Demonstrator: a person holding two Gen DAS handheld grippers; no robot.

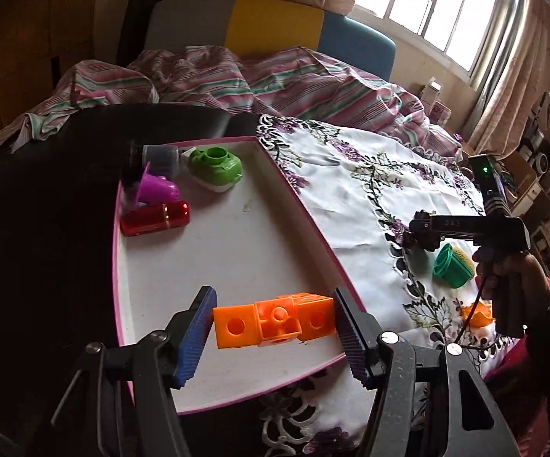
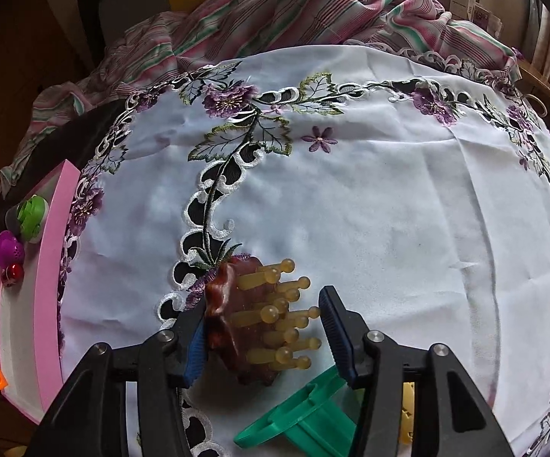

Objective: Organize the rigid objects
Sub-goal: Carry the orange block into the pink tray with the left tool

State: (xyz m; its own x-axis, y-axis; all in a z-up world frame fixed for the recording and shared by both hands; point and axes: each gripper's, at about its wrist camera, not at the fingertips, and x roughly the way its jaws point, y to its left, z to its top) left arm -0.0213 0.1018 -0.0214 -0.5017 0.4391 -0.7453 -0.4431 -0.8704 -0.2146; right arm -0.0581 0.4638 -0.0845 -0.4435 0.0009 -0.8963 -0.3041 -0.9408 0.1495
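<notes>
The left gripper [image 1: 273,333] clamps the orange block cluster [image 1: 275,321] low over the pink-rimmed tray [image 1: 183,407]; lower it flat before letting go. The right gripper [image 2: 263,333] grips the brown peg brush [image 2: 254,320] above the embroidered cloth [image 2: 389,209]; carry it clear of the green cup [image 2: 301,415] toward the tray.

I take the white tablecloth [image 2: 351,205] with its purple flowers and dark leaf stitching as my landmark, spread flat across most of what I see. Behind its far edge lies a rumpled striped blanket [image 1: 236,80] in pink, green and white, and beyond the blanket stands a headboard [image 1: 275,26] with grey, yellow and blue panels. Up and to the right of the tablecloth I see a bright window [image 1: 435,7] with pale curtains [image 1: 511,76] hanging beside it, and cluttered shelves [image 1: 534,175] below those.
</notes>
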